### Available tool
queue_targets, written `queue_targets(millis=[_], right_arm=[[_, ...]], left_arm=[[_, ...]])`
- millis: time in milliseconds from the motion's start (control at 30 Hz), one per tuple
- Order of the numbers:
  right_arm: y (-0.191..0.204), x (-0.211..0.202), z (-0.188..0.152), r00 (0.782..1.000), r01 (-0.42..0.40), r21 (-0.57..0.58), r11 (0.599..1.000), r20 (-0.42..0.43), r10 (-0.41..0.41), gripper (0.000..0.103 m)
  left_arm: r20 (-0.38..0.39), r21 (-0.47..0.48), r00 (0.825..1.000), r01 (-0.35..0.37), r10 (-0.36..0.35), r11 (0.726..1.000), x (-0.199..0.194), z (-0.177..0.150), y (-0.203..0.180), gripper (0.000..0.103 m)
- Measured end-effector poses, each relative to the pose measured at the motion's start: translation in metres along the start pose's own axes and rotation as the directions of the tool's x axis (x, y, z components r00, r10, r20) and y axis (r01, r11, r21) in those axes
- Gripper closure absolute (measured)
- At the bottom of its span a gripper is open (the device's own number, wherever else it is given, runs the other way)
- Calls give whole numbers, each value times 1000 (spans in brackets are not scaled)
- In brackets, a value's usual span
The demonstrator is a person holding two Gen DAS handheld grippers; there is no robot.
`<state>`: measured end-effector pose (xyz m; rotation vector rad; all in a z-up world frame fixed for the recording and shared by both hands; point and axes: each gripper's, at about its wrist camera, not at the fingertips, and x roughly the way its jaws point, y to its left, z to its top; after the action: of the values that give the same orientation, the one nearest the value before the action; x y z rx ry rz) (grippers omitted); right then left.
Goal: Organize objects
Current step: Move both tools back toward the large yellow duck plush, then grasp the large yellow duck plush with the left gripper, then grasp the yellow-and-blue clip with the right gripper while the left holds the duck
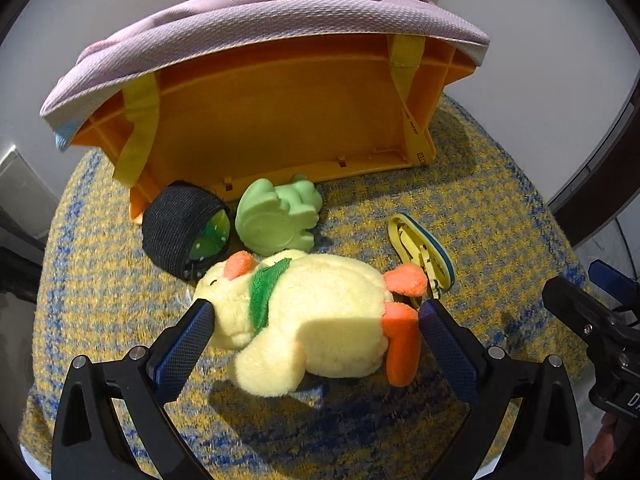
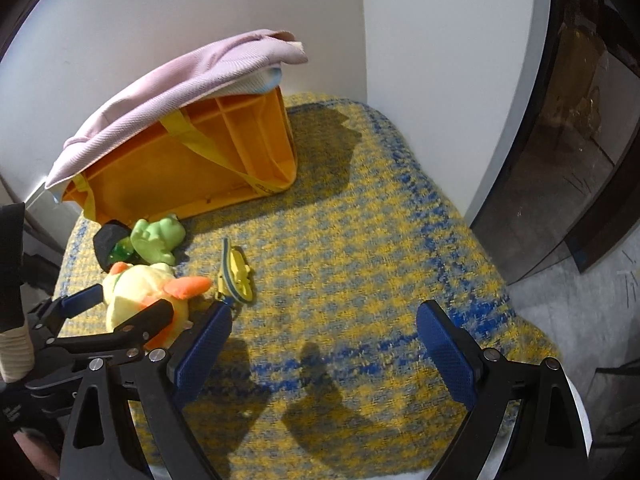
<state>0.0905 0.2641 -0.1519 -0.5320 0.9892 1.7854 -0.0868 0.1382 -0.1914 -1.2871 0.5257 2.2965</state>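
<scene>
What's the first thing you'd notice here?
A fluffy yellow duck lies on the yellow-and-blue cloth, between the wide-open fingers of the left gripper. Behind it an orange bin lies tipped on its side under a pink cloth, with a green frog in front.

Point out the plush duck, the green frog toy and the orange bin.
plush duck [image 1: 320, 312], left wrist view, on its yellow belly.
green frog toy [image 1: 272, 216], left wrist view, on its flat rounded body.
orange bin [image 1: 280, 120], left wrist view, on the bare inner wall facing the camera.
</scene>
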Motion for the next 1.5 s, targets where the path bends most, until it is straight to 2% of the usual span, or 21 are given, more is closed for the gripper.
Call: queue_targets(millis=[200, 333, 433, 500, 600, 667, 733, 767, 867, 1067, 1333, 1500], right_arm=[[-2, 11, -3, 1000, 3, 3, 1000, -21, -3, 9], [1, 15, -6, 1000, 1, -6, 1000, -31, -1, 9], [4, 18, -6, 999, -1, -9, 1000, -38, 0, 9], [6, 18, -7, 999, -4, -12, 1000, -40, 4, 9], [8, 17, -7, 999, -9, -14, 1000, -39, 8, 9], [9, 17, -7, 999, -13, -13, 1000, -39, 12, 9], [10, 16, -7, 999, -10, -6, 1000, -44, 10, 9], [12, 16, -7, 999, -8, -11, 1000, -44, 8, 9], [17, 15, -8, 999, -14, -20, 1000, -46, 14, 9], [28, 9, -7, 999, -16, -36, 999, -34, 15, 9], [45, 8, -5, 999, -26, -67, 997, -22, 25, 9], [60, 17, -1, 999, -35, -105, 994, -14, 34, 9]], left_arm=[[19, 32, 998, -68, 67, 997, 9, 0, -3, 0], [20, 20, 995, -96, 96, 995, 12, -3, 2, 0], [-6, 0, 993, -116, 116, 993, 17, -4, 9, 0], [-32, -37, 993, -112, 111, 993, 20, -5, 19, 0], [-73, -117, 996, -64, 56, 991, 27, -10, 37, 1], [-89, -164, 996, -28, 13, 986, 29, -15, 47, 13], [-78, -174, 997, -26, 12, 984, 27, -18, 51, 19], [-70, -172, 997, -26, 14, 985, 24, -19, 51, 27], [-60, -162, 998, -19, 10, 987, 18, -20, 53, 35], [-46, -170, 999, -6, -2, 985, 7, -24, 59, 40], [-11, -170, 1000, -20, 18, 985, -14, -33, 70, 41], [-8, -185, 999, -35, 34, 982, -12, -32, 83, 41]])
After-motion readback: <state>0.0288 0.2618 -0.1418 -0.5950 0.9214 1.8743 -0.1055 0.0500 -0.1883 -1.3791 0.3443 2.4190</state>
